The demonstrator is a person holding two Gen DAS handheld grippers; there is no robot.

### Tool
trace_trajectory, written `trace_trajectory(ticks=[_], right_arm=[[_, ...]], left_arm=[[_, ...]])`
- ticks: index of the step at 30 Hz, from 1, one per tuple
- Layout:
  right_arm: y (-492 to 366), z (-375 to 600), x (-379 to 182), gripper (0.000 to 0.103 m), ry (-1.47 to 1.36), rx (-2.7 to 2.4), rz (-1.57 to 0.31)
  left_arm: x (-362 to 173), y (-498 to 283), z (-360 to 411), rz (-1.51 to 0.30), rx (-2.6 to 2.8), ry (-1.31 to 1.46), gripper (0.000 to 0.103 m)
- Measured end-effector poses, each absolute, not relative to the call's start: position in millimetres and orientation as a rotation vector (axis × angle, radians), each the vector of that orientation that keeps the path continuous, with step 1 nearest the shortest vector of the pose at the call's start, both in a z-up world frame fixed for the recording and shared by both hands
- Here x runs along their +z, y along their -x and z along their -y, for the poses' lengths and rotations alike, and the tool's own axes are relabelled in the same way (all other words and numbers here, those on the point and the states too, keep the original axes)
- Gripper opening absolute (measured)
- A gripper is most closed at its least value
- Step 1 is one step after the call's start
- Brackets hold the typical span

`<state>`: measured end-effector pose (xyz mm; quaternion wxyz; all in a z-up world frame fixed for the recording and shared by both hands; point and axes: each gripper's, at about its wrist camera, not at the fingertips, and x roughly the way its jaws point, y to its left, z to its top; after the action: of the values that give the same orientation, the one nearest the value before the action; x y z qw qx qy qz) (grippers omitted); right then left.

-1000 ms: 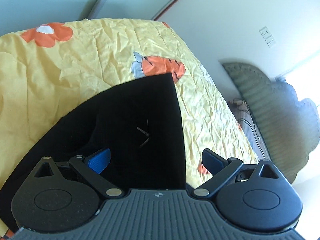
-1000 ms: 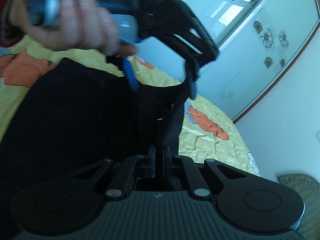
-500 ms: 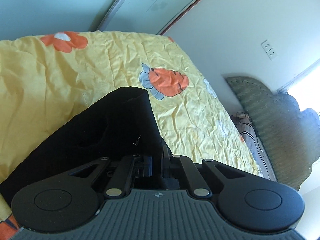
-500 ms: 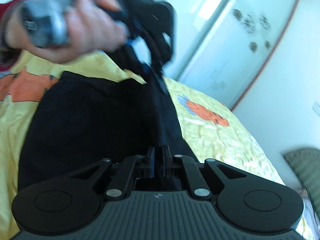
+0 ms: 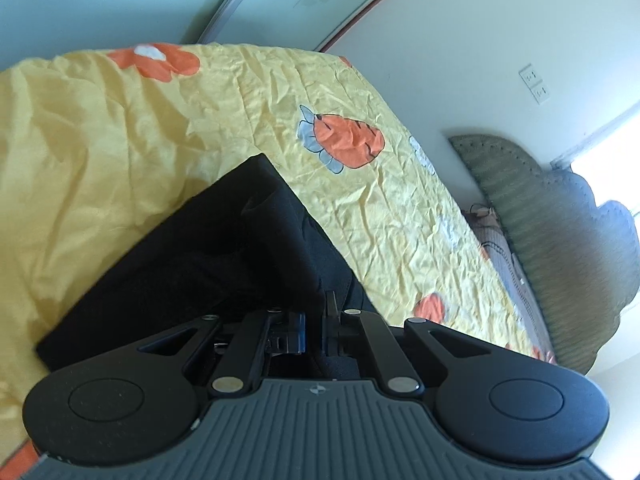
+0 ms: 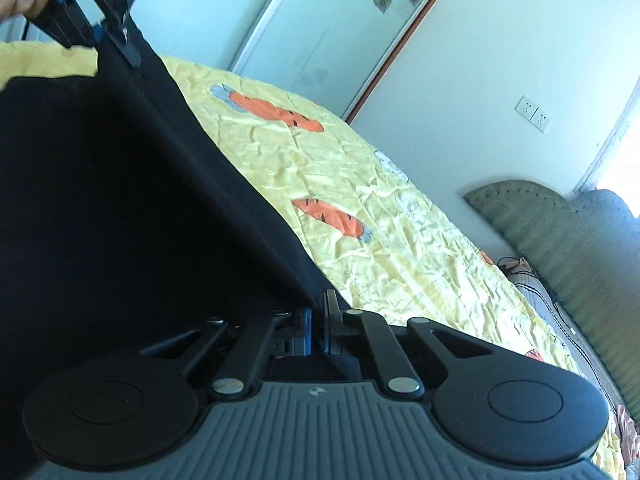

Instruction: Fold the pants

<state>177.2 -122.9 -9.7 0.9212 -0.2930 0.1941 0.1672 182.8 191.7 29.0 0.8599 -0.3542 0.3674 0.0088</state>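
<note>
Black pants (image 5: 208, 256) lie partly on a yellow bedspread (image 5: 120, 128) with orange carrot prints. My left gripper (image 5: 316, 320) is shut on an edge of the pants. My right gripper (image 6: 318, 320) is shut on another part of the same edge, and the pants (image 6: 100, 184) stretch taut up to the left gripper (image 6: 120, 40), which shows at the top left of the right wrist view, lifted above the bed and held by a hand.
The bedspread (image 6: 360, 200) runs to a green padded headboard (image 6: 568, 240) at the right. White walls with sockets (image 5: 534, 82) and sliding wardrobe doors (image 6: 320, 32) stand behind the bed.
My left gripper was open a second ago and has shut on the pants edge. Both grippers have moved apart, pulling the black cloth taut between them and lifting it.
</note>
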Motion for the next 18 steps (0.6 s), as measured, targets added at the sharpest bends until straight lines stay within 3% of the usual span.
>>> trace_trajectory(ticks=[6, 11, 18], right_arm=[[-105, 117, 14, 0.004, 0.572, 0.44, -0.365], [-72, 101, -11, 0.004, 0.555, 0.51, -0.43], [-50, 103, -13, 0.004, 0.531, 0.511, -0.455]], left_arm=[[30, -140, -206, -0.78, 0.021, 0.593, 0.005], [5, -131, -214, -0.855, 0.043, 0.551, 0.005], [13, -119, -205, -0.841, 0.046, 0.433, 0.006]])
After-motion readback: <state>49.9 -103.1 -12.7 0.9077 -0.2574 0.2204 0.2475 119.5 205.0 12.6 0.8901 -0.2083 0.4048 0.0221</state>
